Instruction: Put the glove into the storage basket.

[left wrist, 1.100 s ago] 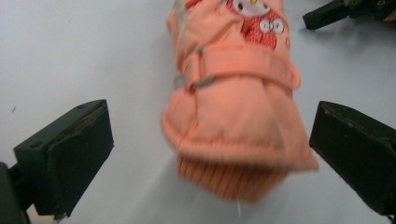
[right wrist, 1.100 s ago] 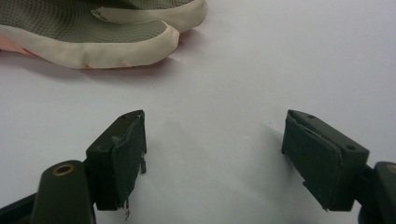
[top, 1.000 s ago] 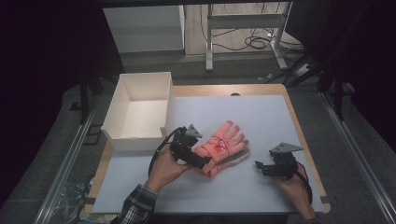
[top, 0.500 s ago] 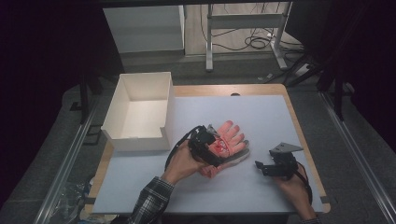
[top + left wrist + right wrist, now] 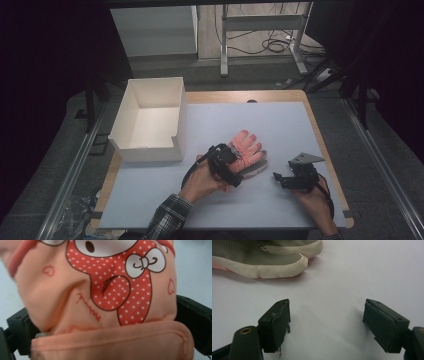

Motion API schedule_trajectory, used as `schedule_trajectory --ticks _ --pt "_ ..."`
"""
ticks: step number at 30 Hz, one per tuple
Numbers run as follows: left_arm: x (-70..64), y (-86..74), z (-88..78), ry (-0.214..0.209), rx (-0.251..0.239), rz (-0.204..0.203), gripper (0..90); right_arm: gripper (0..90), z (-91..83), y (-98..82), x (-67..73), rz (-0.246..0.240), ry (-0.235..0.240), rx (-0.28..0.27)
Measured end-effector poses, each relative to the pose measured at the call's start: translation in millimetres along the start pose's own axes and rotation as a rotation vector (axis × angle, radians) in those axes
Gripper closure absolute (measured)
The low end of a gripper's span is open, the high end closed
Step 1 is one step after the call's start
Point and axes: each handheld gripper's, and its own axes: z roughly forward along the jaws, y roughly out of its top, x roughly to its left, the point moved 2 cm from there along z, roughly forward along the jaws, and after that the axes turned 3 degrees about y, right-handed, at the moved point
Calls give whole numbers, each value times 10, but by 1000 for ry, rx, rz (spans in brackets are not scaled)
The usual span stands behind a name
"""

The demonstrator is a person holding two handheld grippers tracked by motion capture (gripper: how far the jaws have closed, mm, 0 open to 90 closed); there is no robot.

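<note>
A pale mat (image 5: 280, 125) covers my table, a white box (image 5: 150, 120) at its left edge. From above, my left gripper (image 5: 226, 162) sits over the cuff of the pink glove (image 5: 246, 147), whose fingers point away from me; earlier it was nearer the cuff's left edge. In the left gripper view, the glove (image 5: 100, 302) lies between spread jaws; whether they pinch, I cannot tell. In the right gripper view, my right gripper (image 5: 327, 325) rests spread and empty, farther off.

The glove (image 5: 246, 150) lies on the bench (image 5: 280, 125), right of the box (image 5: 150, 120); the left gripper (image 5: 231, 159) sits on it, the right gripper (image 5: 285, 179) to its right.
</note>
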Motion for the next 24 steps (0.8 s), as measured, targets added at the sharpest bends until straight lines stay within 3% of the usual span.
schedule_trajectory --ticks 7,14,21,24 --pt "-76 -19 125 56 50 68 27 222 1 0 0 -1 -1 0" --pt "-75 -25 128 -17 62 42 201 222 1 -1 1 -1 -1 0" --pt "-109 -29 67 -39 47 44 450 222 2 -1 1 -1 -1 0" --pt "-84 -29 56 -55 38 18 473 222 2 0 1 -2 -1 0"
